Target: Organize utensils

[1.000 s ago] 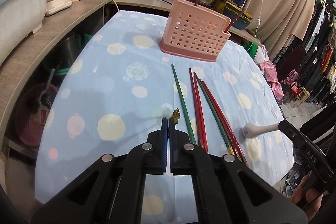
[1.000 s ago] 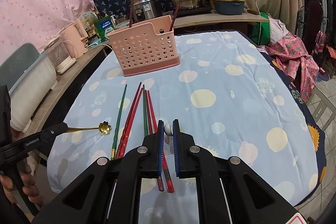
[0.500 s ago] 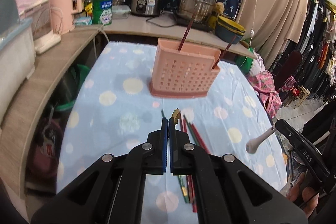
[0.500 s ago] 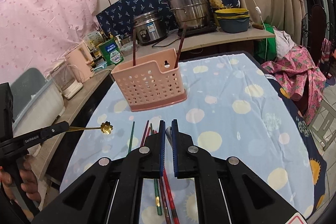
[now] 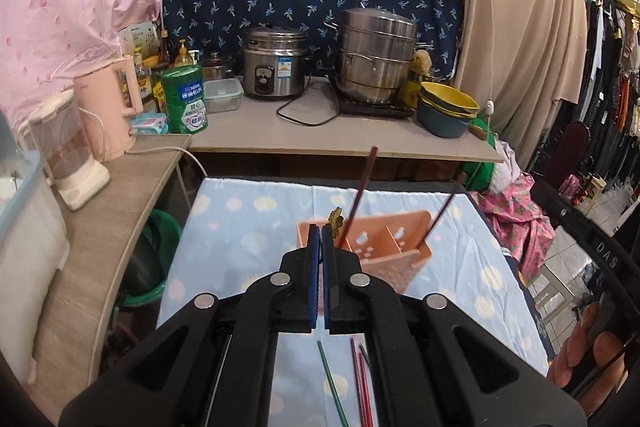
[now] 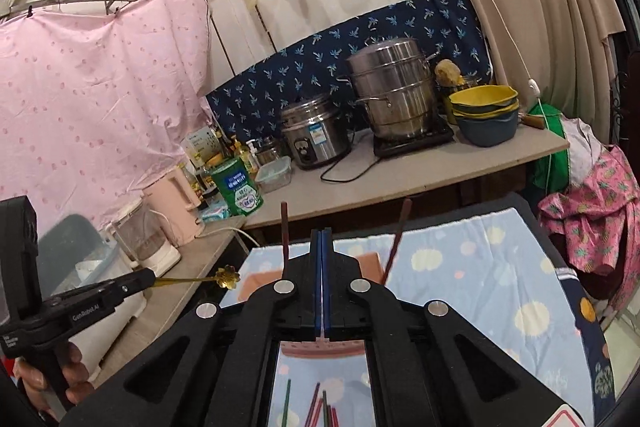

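Note:
My left gripper [image 5: 321,229] is shut on a gold flower-headed spoon [image 5: 336,217] and holds it just above the pink perforated utensil basket [image 5: 384,247]; the spoon [image 6: 226,275] and left gripper [image 6: 136,281] also show in the right wrist view. Two dark red chopsticks [image 5: 362,187] stand in the basket. My right gripper [image 6: 321,233] is shut above the basket [image 6: 370,261]; what it holds is hidden by the jaws. Green and red chopsticks [image 5: 356,379] lie on the blue spotted tablecloth [image 5: 240,251] below.
A counter [image 5: 320,139] behind the table carries a rice cooker [image 5: 274,67], a steel steamer pot [image 5: 376,55], stacked bowls [image 5: 448,109], a green tin [image 5: 186,99] and a pink kettle [image 5: 112,107]. Clothes hang at the right.
Both grippers have risen and moved forward to just over the basket. The white spoon seen in the right gripper earlier is no longer visible.

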Motion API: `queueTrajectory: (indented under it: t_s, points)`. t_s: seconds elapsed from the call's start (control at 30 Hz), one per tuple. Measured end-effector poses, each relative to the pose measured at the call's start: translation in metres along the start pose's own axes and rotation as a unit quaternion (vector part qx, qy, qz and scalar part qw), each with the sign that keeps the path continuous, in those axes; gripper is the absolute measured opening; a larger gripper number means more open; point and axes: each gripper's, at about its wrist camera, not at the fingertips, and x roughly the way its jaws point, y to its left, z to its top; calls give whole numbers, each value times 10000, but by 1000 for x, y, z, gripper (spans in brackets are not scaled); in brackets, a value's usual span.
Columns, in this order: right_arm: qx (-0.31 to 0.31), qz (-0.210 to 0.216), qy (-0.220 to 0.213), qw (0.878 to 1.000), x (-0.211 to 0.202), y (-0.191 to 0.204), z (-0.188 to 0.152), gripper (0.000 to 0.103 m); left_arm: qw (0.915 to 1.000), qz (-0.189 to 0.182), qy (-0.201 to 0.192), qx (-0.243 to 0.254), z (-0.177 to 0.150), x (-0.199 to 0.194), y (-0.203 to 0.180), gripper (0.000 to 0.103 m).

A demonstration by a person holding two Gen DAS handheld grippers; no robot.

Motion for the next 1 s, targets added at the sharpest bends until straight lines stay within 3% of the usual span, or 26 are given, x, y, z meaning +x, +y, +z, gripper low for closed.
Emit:
queueTrajectory:
  t_s: [0.07,0.17,0.27,0.47,0.53,0.7,1.0]
  points:
    - [-85,-61,3,9999,10,3,7,1,10000,33,66,-22,3,9,2,1]
    - [-53,-101,204,9997,15,-3,-8,1,9999,-11,125,-51,-1,16,7,1]
    - [-264,-377,759,9961,25,-14,-47,14,9998,-62,124,-149,-7,14,14,1]
    - [-373,-592,1818,9808,54,-29,-130,20,9992,-149,226,-304,-40,-4,27,1]
    - [-507,-608,2020,9762,65,-25,-149,29,9987,-108,353,-349,-55,-5,32,1]
    - [-834,-741,2247,9680,89,-15,-177,33,9961,85,750,-451,-92,5,47,1]
    - [-1392,-1066,2530,9514,134,-4,-198,33,9884,30,1339,-723,-134,33,60,1]
